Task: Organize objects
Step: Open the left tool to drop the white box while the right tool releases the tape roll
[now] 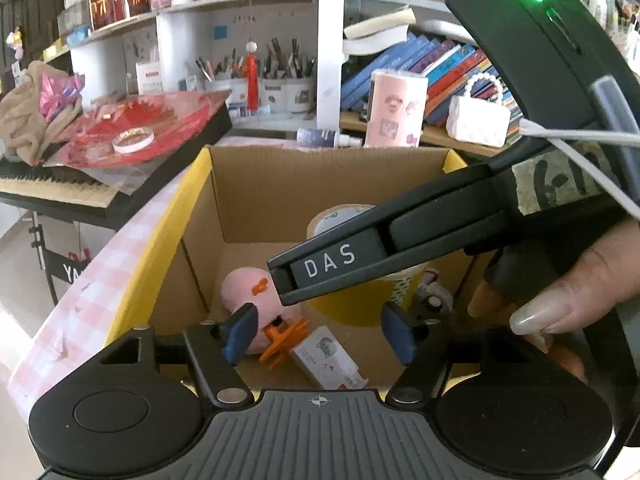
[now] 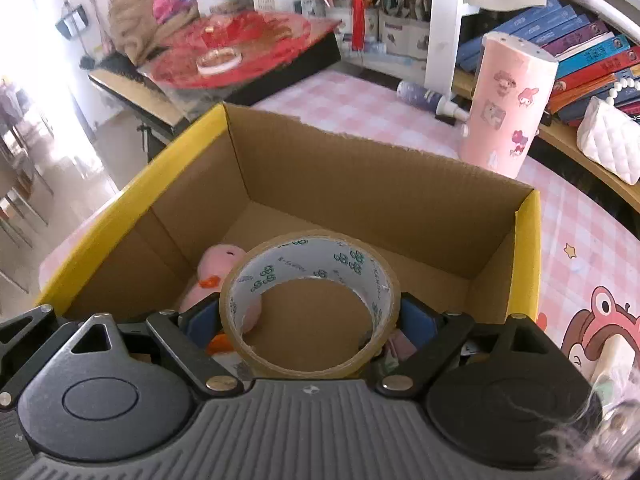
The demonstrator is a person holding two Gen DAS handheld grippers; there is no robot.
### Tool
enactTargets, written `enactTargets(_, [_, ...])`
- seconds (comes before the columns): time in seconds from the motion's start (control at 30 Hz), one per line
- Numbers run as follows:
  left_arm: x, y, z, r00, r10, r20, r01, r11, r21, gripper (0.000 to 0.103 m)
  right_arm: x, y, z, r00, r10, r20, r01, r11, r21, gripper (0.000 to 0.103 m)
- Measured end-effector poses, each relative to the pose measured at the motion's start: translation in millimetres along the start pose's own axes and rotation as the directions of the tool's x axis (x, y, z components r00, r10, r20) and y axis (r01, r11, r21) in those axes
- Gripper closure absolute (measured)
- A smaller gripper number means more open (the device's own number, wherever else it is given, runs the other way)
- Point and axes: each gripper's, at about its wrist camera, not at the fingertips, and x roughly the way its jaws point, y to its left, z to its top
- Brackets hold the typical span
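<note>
Room: shelves [image 2: 580,40] of books and pen cups behind my bench [image 2: 340,108], which wears a pink checked cloth.
Box edges: I see the cardboard box [image 2: 360,184] open-topped with yellow rims; its far half is bare floor.
Box contents: pink plush [image 1: 248,288], orange clip [image 1: 284,338], small card box [image 1: 328,360] near the front-left corner.
Right hand-held gripper [image 2: 310,320]: pads clenched on the tape roll [image 2: 310,276], just above the box.
Left hand-held gripper [image 1: 320,336]: released, nothing between its pads, over the box's near edge.
Beside box: pink cylinder [image 2: 508,108] upright, clear of the far-right corner.
</note>
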Motion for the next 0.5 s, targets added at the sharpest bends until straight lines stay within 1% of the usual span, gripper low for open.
enactTargets(0.1, [-11, -1, -1, 1.0, -0.002, 0.025, 0.001, 1.0, 0.007, 0.025, -9, 1, -3, 0.999, -0.018, 0.037, 0.017, 1.0, 0.021, 0.012])
enactTargets(0.27, [-30, 0, -3, 0.997, 0.004, 0.073, -0.005, 1.0, 0.009, 0.017, -38, -2, -10, 0.99, -0.026, 0.139, 0.017, 0.997, 0.072, 0.011])
enactTargets(0.37, [-45, 2, -4, 0.994, 0.012, 0.11, -0.013, 1.0, 0.009, 0.015, -58, 0, -14, 0.978, -0.056, 0.199, 0.037, 0.994, 0.1, 0.011])
enactTargets(0.5, [-62, 9, -8, 0.989, 0.032, 0.147, -0.031, 0.999, -0.011, 0.014, -89, 4, -26, 0.953, -0.095, 0.287, 0.061, 0.99, 0.123, 0.011])
